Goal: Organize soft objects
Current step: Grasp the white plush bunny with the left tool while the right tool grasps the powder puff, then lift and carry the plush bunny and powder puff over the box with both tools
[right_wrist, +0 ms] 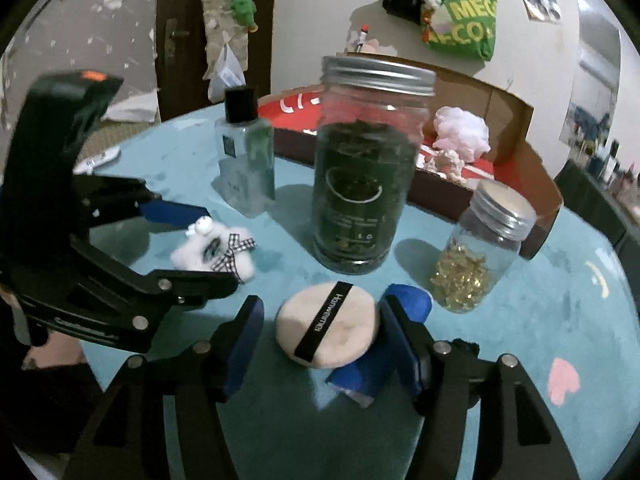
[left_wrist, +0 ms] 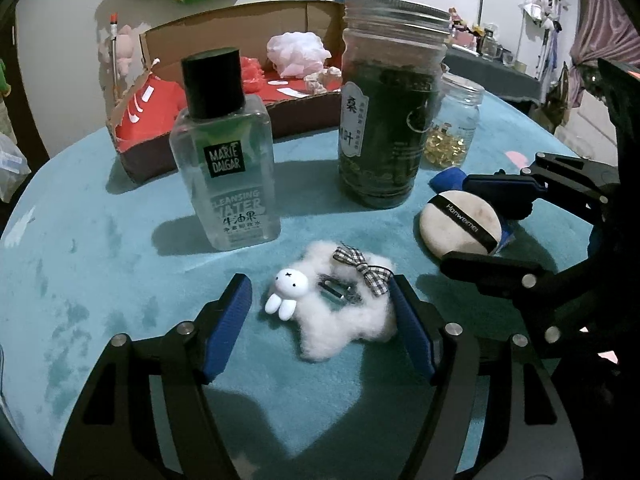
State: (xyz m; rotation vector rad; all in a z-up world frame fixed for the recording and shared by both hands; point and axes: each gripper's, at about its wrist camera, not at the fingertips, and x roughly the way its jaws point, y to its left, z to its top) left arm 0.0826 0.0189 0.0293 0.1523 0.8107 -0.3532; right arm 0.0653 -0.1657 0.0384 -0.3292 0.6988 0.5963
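Left tool (left_wrist: 322, 322) agape astride fluffy clip (left_wrist: 344, 308)

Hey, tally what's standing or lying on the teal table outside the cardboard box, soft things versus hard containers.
Soft things: 3 (fluffy bunny hair clip, powder puff, blue cloth)
Hard containers: 3 (cleansing water bottle, tall tea jar, small jar of gold capsules)
Total: 6

A clear cleansing-water bottle (left_wrist: 227, 148) with a black cap was stood upright on the teal tabletop (left_wrist: 100, 248). Beside it a tall jar of dark leaves (left_wrist: 386, 108) was placed, capped in metal. A small glass jar of gold bits (right_wrist: 476, 254) was set near that. A green bag (right_wrist: 464, 20) was hung on the wall.
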